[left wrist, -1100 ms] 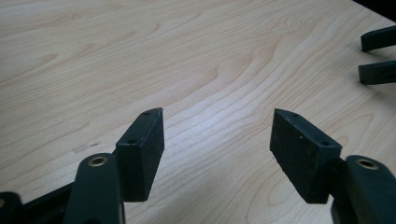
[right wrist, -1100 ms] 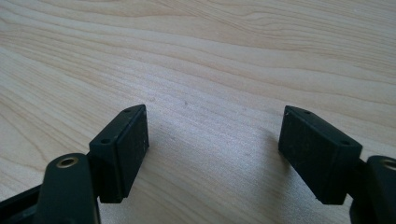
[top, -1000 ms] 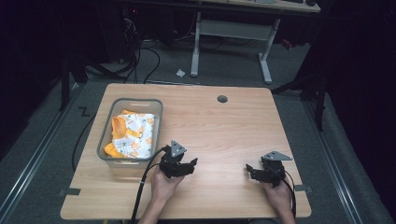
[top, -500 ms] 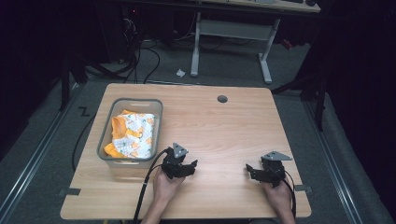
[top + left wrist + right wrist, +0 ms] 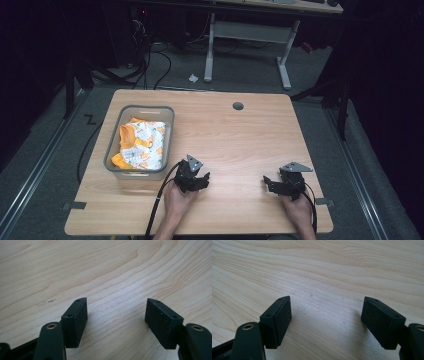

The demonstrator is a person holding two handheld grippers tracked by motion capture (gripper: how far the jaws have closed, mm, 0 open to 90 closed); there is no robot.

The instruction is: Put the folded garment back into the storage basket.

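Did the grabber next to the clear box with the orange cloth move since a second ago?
No, not that I can tell: the left gripper sits in the same spot beside the clear box, near its front right corner.

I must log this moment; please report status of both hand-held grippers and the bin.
Left hand-held gripper open, empty, jaws just widened. Right hand-held gripper open, empty. Clear bin with orange-white cloth untouched. Table between unobstructed.

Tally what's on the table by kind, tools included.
Clear plastic bin: 1
Orange-and-white cloth, in the bin: 1
Tools: 2, left tool and right tool, both with jaws apart and nothing between them
Total: 4
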